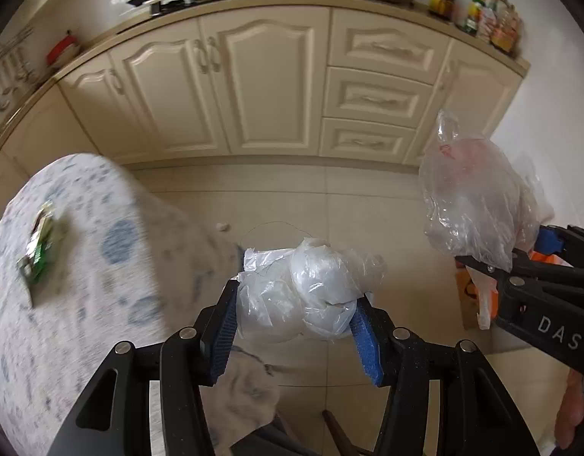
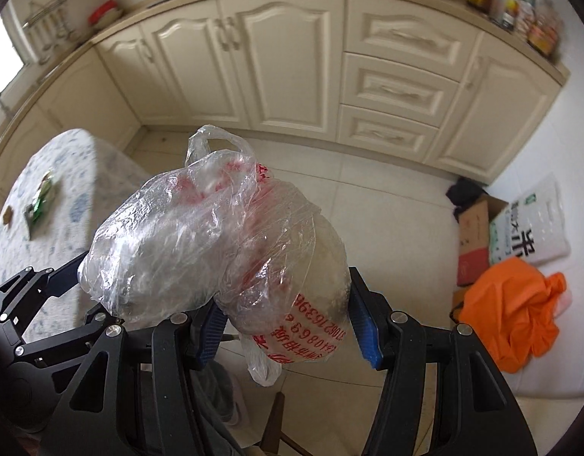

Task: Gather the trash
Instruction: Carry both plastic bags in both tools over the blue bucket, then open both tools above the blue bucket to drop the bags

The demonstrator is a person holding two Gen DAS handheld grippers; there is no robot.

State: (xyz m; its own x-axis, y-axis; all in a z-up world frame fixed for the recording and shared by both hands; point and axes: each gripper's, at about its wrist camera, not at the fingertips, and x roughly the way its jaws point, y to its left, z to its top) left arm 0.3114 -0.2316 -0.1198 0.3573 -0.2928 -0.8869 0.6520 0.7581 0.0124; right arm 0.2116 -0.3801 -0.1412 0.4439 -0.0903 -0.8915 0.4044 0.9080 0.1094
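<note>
— Jaws first: how do they stand?

— Both are clamped. The left gripper [image 1: 295,326] squeezes a crumpled wad of clear white plastic film [image 1: 303,296] between its blue ribbed pads [image 1: 223,326], above the pale floor tiles [image 1: 368,205].

— And the right?

— The right gripper [image 2: 288,326] pinches a bulging clear plastic bag with red printed lettering [image 2: 231,247]; the bag swells up over the fingers and a loose tail hangs below them. From the left wrist view the same bag [image 1: 474,205] sits up at the right, well apart from the white wad.

— Anything else lying about?

— A small green crumpled wrapper [image 1: 41,247] rests on the blue-and-white patterned tablecloth [image 1: 113,266] to the left, blurred. By the right wall a knotted orange plastic bag [image 2: 512,307] lies on the floor, touching a brown cardboard box [image 2: 474,235], with a white printed sack [image 2: 531,228] just beside it.

— Behind?

— Cream panelled kitchen cabinets [image 2: 292,57].
</note>
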